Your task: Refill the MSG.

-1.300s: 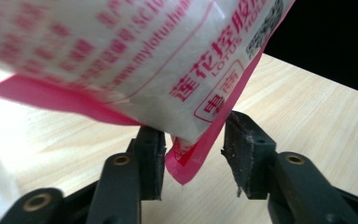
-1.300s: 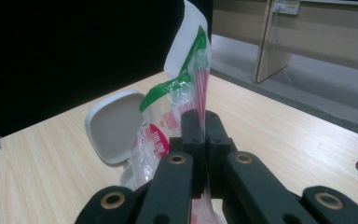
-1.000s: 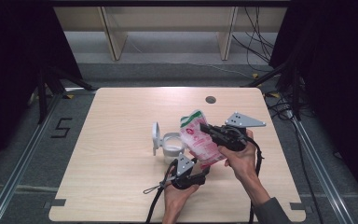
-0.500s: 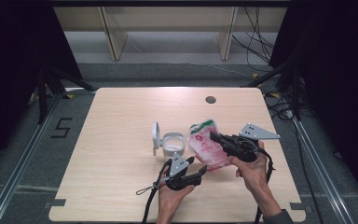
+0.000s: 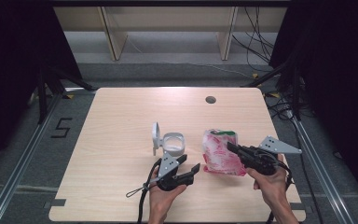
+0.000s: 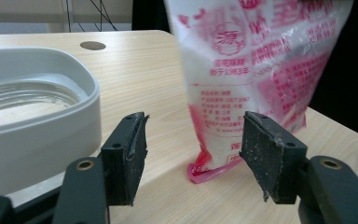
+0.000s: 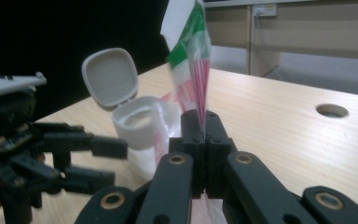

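A pink-and-white printed plastic bag (image 5: 218,153) hangs right of centre, its lower corner touching the table. My right gripper (image 5: 230,146) is shut on the bag's edge, and in the right gripper view the jaws (image 7: 204,128) pinch the green-and-red top of the bag (image 7: 192,65). My left gripper (image 5: 190,163) is open just left of the bag, near the front edge. In the left gripper view its pads (image 6: 129,154) stand wide apart with nothing between them, and the bag (image 6: 251,60) hangs a little beyond. A white container (image 5: 173,143) with its hinged lid (image 5: 155,135) up stands left of the bag.
The wooden table (image 5: 121,121) has a round cable hole (image 5: 210,99) at the back. The container (image 6: 32,116) sits close to the left jaw in the left gripper view. Cables trail from both grippers toward the near edge. Shelving and a dark floor lie beyond.
My right gripper has carried the bag to the right and down, away from the container. The left gripper has stayed near the front edge and now stands clear of the bag.
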Tool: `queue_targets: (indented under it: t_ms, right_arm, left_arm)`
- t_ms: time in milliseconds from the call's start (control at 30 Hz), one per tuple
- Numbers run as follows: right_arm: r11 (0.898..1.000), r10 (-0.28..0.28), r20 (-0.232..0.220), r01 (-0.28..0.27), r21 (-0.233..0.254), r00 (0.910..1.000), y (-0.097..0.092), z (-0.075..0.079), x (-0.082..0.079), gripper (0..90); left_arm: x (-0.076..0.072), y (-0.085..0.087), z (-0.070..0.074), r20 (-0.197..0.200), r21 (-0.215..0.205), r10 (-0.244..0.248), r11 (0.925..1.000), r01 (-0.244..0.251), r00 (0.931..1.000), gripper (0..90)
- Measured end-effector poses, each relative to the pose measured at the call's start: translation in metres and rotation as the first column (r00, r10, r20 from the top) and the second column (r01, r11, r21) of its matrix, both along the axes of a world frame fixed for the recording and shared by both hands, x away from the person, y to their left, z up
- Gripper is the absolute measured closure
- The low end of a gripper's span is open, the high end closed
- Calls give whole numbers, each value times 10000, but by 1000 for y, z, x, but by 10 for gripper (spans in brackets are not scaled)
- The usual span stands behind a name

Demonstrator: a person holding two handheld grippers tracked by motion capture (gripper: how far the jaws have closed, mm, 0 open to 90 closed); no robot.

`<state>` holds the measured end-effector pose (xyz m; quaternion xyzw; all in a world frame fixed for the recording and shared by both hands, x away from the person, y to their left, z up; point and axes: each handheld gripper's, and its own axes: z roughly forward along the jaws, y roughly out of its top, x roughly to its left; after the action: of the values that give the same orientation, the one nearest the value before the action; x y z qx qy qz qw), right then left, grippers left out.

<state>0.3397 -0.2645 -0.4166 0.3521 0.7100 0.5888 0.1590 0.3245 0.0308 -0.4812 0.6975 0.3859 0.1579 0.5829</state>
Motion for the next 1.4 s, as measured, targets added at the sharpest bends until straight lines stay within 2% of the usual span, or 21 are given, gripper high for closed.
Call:
queue_targets:
  t_ms: [133, 200, 300, 367, 467, 567, 600, 700, 733, 800, 833, 900, 1033, 1067, 1100, 1133, 1200, 1233, 1300, 1367, 1400]
  right_arm:
    - [9992, -342, 113, 344, -216, 9994, -16, -8, -5, 900]
    - [9987, -488, -182, 486, -138, 9986, -22, -12, -8, 900]
    - [9970, -615, -101, 610, -473, 9981, -32, -17, -8, 900]
    - [9970, -769, -590, 761, -157, 9953, -33, -19, -11, 900]
    - [9958, -794, -126, 787, -469, 9968, -38, -22, -7, 900]
    - [9947, -1024, -612, 1016, -153, 9929, -39, -24, -9, 900]
    - [9952, -961, -556, 948, -251, 9938, -41, -25, -7, 900]
    - [9930, -1170, -811, 1154, -237, 9898, -43, -28, -7, 900]
    - [9929, -1168, -577, 1151, -316, 9915, -45, -31, -4, 900]
    - [9924, -1223, -811, 1205, -268, 9892, -47, -33, -3, 900]
    - [9909, -1268, -553, 1240, -513, 9904, -50, -35, -1, 900]
    - [9907, -1329, -872, 1299, -394, 9873, -50, -36, -1, 900]
    - [9889, -1439, -941, 1396, -505, 9851, -52, -40, 1, 900]
    - [9872, -1584, -1241, 1549, -380, 9795, -51, -40, 0, 900]
    - [9878, -1491, -978, 1438, -595, 9840, -54, -42, 4, 900]
    - [9855, -1679, -1317, 1632, -458, 9770, -53, -42, 2, 900]
    - [9836, -1780, -1184, 1728, -524, 9769, -55, -44, 5, 900]
    - [9826, -1846, -1429, 1798, -454, 9724, -55, -45, 4, 900]
    - [9824, -1861, -1517, 1816, -434, 9707, -57, -46, 5, 900]
    - [9812, -1874, -1226, 1800, -688, 9746, -61, -48, 9, 900]
    - [9809, -1942, -1554, 1897, -435, 9686, -59, -48, 7, 900]
  left_arm:
    - [0, 4, 3, 264, 186, -175, 9997, 170, 9995, 399]
    - [0, 6, 4, 216, 266, -206, 9994, 200, 9996, 405]
    - [0, 7, 3, 150, 306, -290, 9991, 285, 9995, 409]
    - [1, 7, 1, 136, 240, -387, 9990, 384, 9992, 407]
    - [-1, 6, 2, -58, 212, -214, 9995, 215, 9998, 402]
    - [-2, 6, 2, -29, 217, -220, 9995, 220, 9998, 400]
    - [-1, 8, 2, 167, 390, -373, 9986, 366, 9992, 400]
    - [-1, 8, 1, 130, 420, -321, 9986, 316, 9994, 398]
    - [-1, 9, 1, 126, 448, -310, 9985, 304, 9994, 395]
    - [-2, 8, 0, -34, 330, -142, 9994, 143, 9999, 389]
    - [-1, 8, -1, 20, 239, -139, 9996, 138, 9999, 386]
    - [-1, 9, -2, -35, 214, -138, 9997, 139, 9999, 375]
    - [0, 9, -2, -73, 159, -21, 9999, 22, 10000, 365]
    - [0, 10, -2, -75, 144, -26, 9999, 27, 10000, 364]
    - [0, 10, -2, -44, 102, -96, 9999, 96, 9999, 364]
    - [0, 10, -2, -70, 128, -81, 9999, 82, 9999, 364]
    - [0, 10, -2, -77, 131, -76, 9999, 77, 9999, 363]
    - [0, 10, -2, -92, 123, -89, 9999, 90, 9999, 363]
    - [0, 10, -2, -89, 130, -51, 9999, 52, 9999, 363]
    - [0, 10, -2, -108, 237, -66, 9997, 68, 9999, 363]
    - [0, 11, -2, -143, 274, -29, 9996, 33, 9999, 363]
